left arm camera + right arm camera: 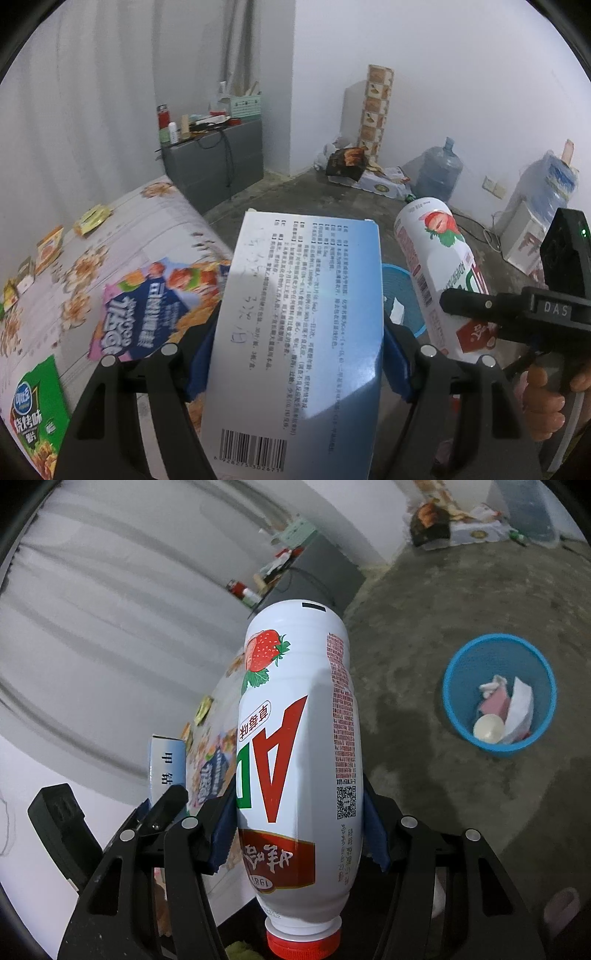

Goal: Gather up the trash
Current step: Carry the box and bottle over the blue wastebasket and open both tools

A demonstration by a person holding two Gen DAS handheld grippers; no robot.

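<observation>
My left gripper (297, 360) is shut on a blue and white medicine box (299, 332), held up over the table edge. My right gripper (299, 834) is shut on a white strawberry drink bottle (299, 746) with a red cap (303, 943); the bottle also shows in the left wrist view (439, 273), to the right of the box. A blue mesh trash bin (458, 716) stands on the floor to the right, holding paper scraps and a cup; in the left wrist view its rim (400, 275) peeks between box and bottle.
A table with a flowered cloth (122, 236) carries snack bags (147, 299), a green chip bag (35, 410) and small packets (92, 218). A grey cabinet (218, 162) stands behind. Boxes and a water jug (439, 170) lie on the concrete floor by the wall.
</observation>
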